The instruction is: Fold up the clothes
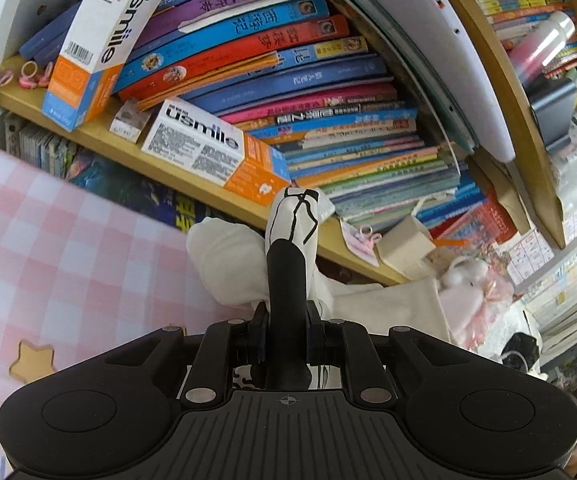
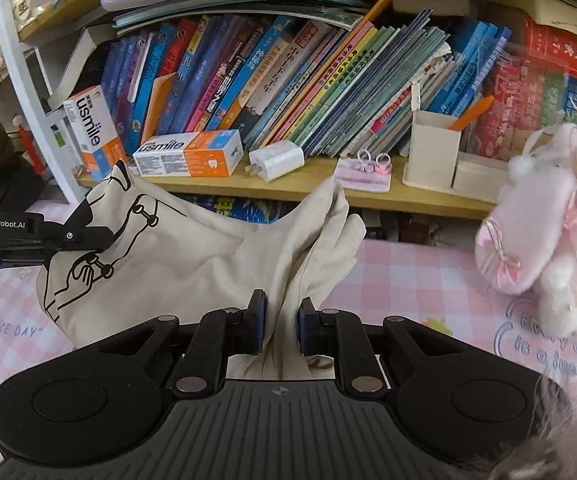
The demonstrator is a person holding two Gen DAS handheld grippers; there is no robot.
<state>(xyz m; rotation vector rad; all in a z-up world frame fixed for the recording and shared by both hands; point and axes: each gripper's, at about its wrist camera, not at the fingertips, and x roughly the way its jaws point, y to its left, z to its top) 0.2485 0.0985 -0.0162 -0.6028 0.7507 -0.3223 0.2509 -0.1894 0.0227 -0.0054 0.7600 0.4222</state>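
Note:
A cream garment with a black line drawing [image 2: 176, 264] hangs stretched between my two grippers above the pink checked table. My right gripper [image 2: 281, 322] is shut on a bunched edge of it. My left gripper [image 1: 288, 276] is shut on the printed part of the garment [image 1: 294, 216], which sticks up past the fingers; it also shows at the left of the right wrist view [image 2: 100, 236], pinching the cloth. The rest of the cloth sags between them.
A wooden shelf [image 2: 308, 190] packed with books stands just behind the table, with two usmile boxes [image 2: 188, 158], a white charger [image 2: 276, 162] and a pen holder [image 2: 432, 152]. A pink plush toy [image 2: 544, 224] is at the right. The pink checked tablecloth [image 1: 48, 240] lies below.

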